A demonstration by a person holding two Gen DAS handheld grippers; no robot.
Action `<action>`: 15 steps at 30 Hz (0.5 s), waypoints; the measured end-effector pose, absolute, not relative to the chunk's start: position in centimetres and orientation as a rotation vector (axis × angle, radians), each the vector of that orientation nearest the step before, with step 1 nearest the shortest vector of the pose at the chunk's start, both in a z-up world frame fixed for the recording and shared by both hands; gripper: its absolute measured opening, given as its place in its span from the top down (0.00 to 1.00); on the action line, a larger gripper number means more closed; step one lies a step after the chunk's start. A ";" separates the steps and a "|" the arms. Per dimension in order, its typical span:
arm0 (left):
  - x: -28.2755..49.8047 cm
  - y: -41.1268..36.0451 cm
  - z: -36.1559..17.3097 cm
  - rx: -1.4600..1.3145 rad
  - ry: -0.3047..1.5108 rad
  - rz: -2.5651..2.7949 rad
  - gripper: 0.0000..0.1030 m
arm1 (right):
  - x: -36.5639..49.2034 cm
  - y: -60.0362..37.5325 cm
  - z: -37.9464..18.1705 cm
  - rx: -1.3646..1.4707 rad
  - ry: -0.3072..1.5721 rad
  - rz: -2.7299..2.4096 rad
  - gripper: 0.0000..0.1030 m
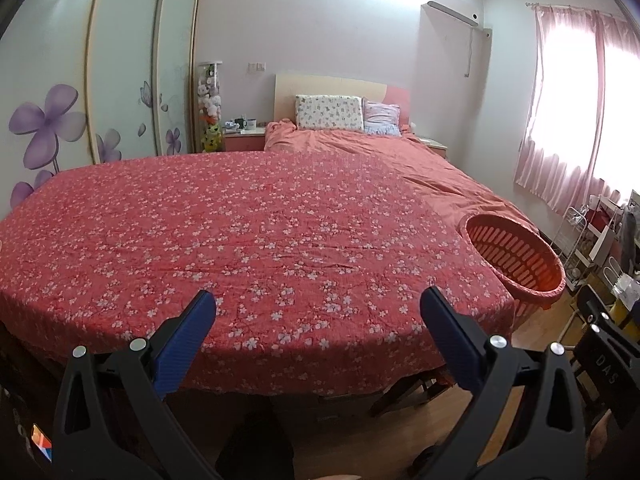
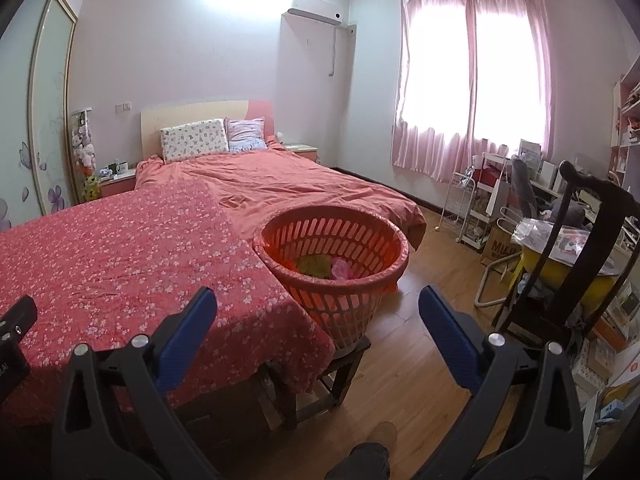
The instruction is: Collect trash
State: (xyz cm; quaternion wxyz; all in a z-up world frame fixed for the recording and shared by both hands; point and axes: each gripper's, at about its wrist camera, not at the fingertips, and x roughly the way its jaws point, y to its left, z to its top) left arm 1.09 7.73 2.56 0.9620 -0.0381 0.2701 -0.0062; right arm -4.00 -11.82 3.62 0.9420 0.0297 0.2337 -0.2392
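Both my left gripper [image 1: 318,302] and right gripper [image 2: 318,300] gape, holding nothing, over the floral bedspread [image 1: 240,232]; the orange basket [image 2: 332,240] sits mid-frame, curtains [image 2: 472,80] upper right.

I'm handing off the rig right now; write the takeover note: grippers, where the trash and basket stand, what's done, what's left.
Left gripper: open, empty, over the floral bedspread.
Right gripper: open, empty, aimed toward the orange basket.
Basket sits on a wooden stool at the bed's corner; yellow-green and pink items already lie inside.
No loose trash shows on the bedspread in either view.
Left: scan elsewhere for remaining trash before finishing.
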 end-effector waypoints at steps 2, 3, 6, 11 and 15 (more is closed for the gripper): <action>1.1 7.5 2.4 -0.078 0.556 -0.014 0.02 | -3.9 -11.9 3.4 0.064 0.485 -0.488 0.04; 1.1 7.5 2.3 -0.079 0.562 -0.017 0.02 | -3.9 -11.9 3.3 0.065 0.487 -0.488 0.04; 1.0 7.3 2.2 -0.078 0.569 -0.018 0.02 | -3.9 -11.9 3.3 0.065 0.489 -0.489 0.04; 0.9 7.2 2.3 -0.076 0.569 -0.016 0.02 | -3.8 -11.8 3.1 0.067 0.492 -0.487 0.04; 0.9 7.0 2.3 -0.073 0.569 -0.016 0.02 | -3.8 -11.8 3.3 0.066 0.487 -0.483 0.04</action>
